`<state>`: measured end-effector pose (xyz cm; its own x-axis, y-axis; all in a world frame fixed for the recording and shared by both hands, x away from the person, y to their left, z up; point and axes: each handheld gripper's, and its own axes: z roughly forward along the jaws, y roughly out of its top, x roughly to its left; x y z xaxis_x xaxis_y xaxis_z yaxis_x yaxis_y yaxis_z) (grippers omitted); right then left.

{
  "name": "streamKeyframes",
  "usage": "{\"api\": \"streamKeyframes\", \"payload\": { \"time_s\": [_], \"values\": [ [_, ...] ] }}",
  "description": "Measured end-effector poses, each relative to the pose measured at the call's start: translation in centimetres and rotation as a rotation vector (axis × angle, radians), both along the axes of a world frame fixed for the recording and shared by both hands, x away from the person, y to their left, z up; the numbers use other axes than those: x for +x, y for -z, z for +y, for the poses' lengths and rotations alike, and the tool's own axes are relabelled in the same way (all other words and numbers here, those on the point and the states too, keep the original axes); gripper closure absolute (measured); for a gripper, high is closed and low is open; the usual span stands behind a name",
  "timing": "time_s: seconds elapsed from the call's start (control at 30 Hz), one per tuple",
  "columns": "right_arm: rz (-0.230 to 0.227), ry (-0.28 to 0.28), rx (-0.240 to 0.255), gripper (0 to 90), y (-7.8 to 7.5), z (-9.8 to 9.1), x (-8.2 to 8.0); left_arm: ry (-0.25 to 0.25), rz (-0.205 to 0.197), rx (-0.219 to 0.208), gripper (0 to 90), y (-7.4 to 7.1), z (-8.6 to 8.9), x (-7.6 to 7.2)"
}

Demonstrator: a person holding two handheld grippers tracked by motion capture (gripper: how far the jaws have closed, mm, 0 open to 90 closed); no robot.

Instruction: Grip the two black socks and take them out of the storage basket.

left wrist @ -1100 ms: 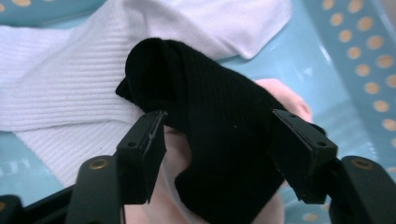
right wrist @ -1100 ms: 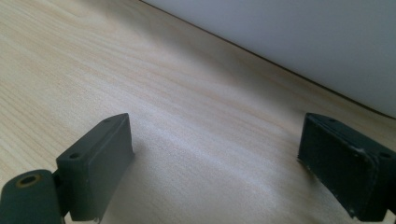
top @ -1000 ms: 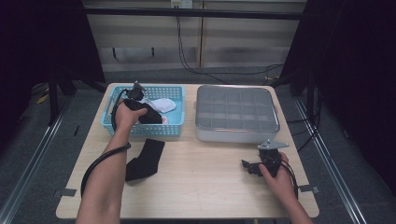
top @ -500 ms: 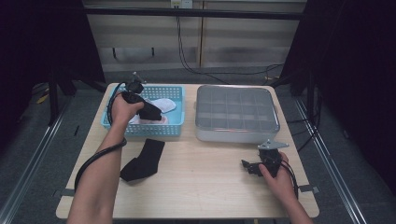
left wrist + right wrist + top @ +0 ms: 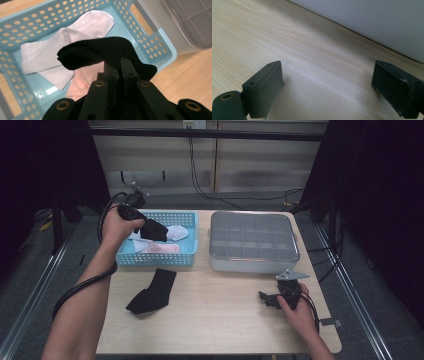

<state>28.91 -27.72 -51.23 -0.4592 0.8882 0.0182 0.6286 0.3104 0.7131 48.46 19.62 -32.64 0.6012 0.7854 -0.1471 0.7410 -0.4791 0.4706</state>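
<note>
My left gripper (image 5: 145, 227) is shut on a black sock (image 5: 156, 231), held up over the blue basket (image 5: 160, 260). Its jaws have just been closing, and in the left gripper view the left gripper (image 5: 119, 66) pinches the black sock (image 5: 100, 51) at its edge, the rest draping forward. Below it in the basket (image 5: 160, 42) lie a white sock (image 5: 62, 47) and a pink one (image 5: 85, 82). A second black sock (image 5: 152, 291) lies on the table in front of the basket. My right gripper (image 5: 265, 297) rests open near the table's right front; between its jaws (image 5: 327, 85) is bare wood.
A grey lidded box (image 5: 252, 242) with a grid-patterned top stands right of the basket, just beyond the right gripper. The wooden table (image 5: 215, 320) has free room in its middle and front. Cables trail from both grippers.
The left gripper has risen out of the basket, lifting the black sock off the white ones. The right hand has stayed where it was.
</note>
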Motion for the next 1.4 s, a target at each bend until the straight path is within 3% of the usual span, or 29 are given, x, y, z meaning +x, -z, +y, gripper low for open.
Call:
{"api": "streamKeyframes", "payload": {
  "time_s": [0.17,0.3,0.33,0.37,0.57,0.63,0.83,0.97,1.0,1.4],
  "values": [
    [-0.001,-0.001,-0.001,9.1,0.0,0.0,0.0,0.036,-0.024,-0.015,84.7,-1.5,0.0,-1.3],
    [0.003,0.002,0.001,9.1,0.0,0.0,0.0,0.098,-0.032,0.018,84.7,-2.8,-0.5,-3.1],
    [0.003,0.003,0.001,9.1,0.0,0.0,0.0,0.131,-0.045,0.03,84.7,-3.1,-0.8,-4.3],
    [0.003,0.004,0.001,9.1,0.0,0.0,0.0,0.131,-0.045,0.03,84.8,-3.1,-0.8,-4.3],
    [0.003,0.006,-0.001,9.1,0.0,0.0,-0.1,0.244,-0.046,0.037,84.7,-2.6,-1.7,-8.6],
    [0.003,0.006,-0.001,9.1,0.0,0.0,-0.1,0.274,-0.04,0.041,84.7,-2.0,-1.8,-9.9],
    [0.004,0.007,0.0,9.1,0.0,0.0,-0.1,0.297,-0.012,0.053,84.7,0.8,-1.8,-12.2],
    [0.003,0.006,-0.001,9.1,0.0,0.0,-0.1,0.296,0.023,0.062,84.7,3.4,-1.6,-12.9],
    [0.003,0.006,-0.001,9.1,0.0,0.0,-0.1,0.307,0.046,0.068,84.6,4.8,-1.6,-13.3],
    [0.003,0.006,-0.001,9.1,0.0,0.0,-0.1,0.291,0.103,0.084,84.5,9.3,-0.8,-13.9]
  ]
}}
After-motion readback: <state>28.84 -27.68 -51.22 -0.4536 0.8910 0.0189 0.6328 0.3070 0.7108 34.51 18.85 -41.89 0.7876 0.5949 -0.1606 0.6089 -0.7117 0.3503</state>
